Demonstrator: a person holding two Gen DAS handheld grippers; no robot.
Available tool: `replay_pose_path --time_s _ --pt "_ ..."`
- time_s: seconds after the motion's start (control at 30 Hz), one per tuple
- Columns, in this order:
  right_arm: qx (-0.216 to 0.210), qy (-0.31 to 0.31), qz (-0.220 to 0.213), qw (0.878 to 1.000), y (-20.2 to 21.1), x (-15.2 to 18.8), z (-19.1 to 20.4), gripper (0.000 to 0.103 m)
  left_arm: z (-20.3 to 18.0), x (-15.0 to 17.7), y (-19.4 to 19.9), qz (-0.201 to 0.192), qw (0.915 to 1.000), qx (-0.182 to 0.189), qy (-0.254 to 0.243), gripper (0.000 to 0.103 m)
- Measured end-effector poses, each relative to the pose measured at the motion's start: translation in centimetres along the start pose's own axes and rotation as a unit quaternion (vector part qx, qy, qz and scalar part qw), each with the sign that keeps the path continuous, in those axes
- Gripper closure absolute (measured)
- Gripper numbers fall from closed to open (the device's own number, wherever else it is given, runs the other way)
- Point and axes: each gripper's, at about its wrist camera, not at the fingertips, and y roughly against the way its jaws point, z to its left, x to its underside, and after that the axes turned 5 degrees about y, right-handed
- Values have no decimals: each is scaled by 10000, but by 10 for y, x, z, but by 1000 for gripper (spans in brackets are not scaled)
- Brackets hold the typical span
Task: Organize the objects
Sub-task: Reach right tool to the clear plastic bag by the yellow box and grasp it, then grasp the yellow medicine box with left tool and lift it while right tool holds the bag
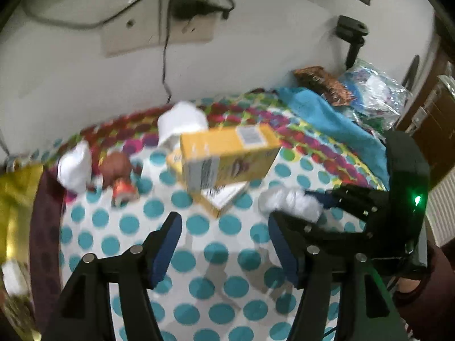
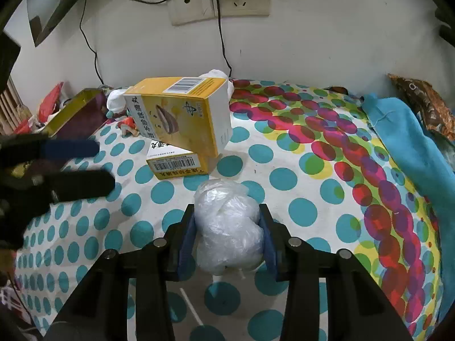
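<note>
The right gripper (image 2: 226, 234) is clamped on a crumpled clear plastic bag (image 2: 229, 227), low in the centre of the right wrist view, over the polka-dot cloth (image 2: 298, 210). Judged properties: very light, soft, compressible, slippery film. The pads (image 2: 186, 241) press the bundle at its widest part from both sides; this hold looks adequate, but loose folds may slip out. Grip across the dense middle, not a trailing edge

The left gripper (image 1: 224, 241) has its jaws apart, holding nothing, at the lower centre of the left wrist view

Above the bag, centre-left, a yellow carton (image 2: 184, 113) leans tilted on a flat yellow carton (image 2: 177, 162). Both appear stiff and light; grasp across the narrow faces. A gold-rimmed tin (image 2: 82, 108) lies open at upper left
</note>
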Motion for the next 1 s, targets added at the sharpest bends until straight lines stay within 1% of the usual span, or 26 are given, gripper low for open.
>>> replay_pose_path --time_s 0.03,0.07,0.13,0.2,0.23,0.3,0.37,0.4,0.43,0.5,0.6,0.63,0.7,0.73,0.9,1.0 --pt "-37 -32 -9 10000 0 0 -1 64 -1 -4 1 -35 9999 89 -31 30" --pt "-71 -61 -18 10000 0 0 -2 64 -2 -9 0 -25 9998 192 -64 28" --pt "-99 -84 -23 9999 0 0 -3 64 -3 -17 -1 -27 9995 307 -82 27" --pt "-99 -83 -22 9999 -1 0 -3 64 -4 -26 -3 40 9985 529 -115 27" --pt "-100 -86 -24 9999 -1 0 -3 64 -6 -32 -3 80 9982 558 -186 27" --pt "-113 -94 -26 9999 -1 0 -3 63 -11 -43 -1 128 9968 535 -572 27" --pt "-137 -110 -29 9998 -1 0 -3 63 -17 -54 2 92 9944 314 -1008 27" --pt "-150 -116 -31 9998 -2 0 -3 63 -19 -57 3 129 9925 344 -1164 27" --pt "-156 -122 -34 9998 -2 0 -3 63 -21 -63 4 167 9895 388 -1380 27" --pt "-166 -126 -36 9998 -2 1 -3 62 -25 -71 2 316 9837 359 -1734 27" --pt "-176 -137 -42 9997 -2 2 -3 62 -35 -74 -8 777 9695 428 -2286 27" --pt "-181 -140 -45 9997 -2 2 -4 62 -39 -74 -13 920 9631 373 -2504 27" --pt "-217 -169 -55 9996 -2 3 -4 62 -44 -75 -20 1079 9532 196 -2817 27" --pt "-232 -182 -58 9995 -2 3 -5 62 -46 -76 -24 1137 9490 165 -2936 27" --pt "-272 -218 -66 9994 0 1 -6 62 -49 -84 -43 1382 9376 -13 -3190 27" --pt "-280 -225 -67 9993 1 0 -6 62 -47 -81 -54 1555 9323 -101 -3265 27"
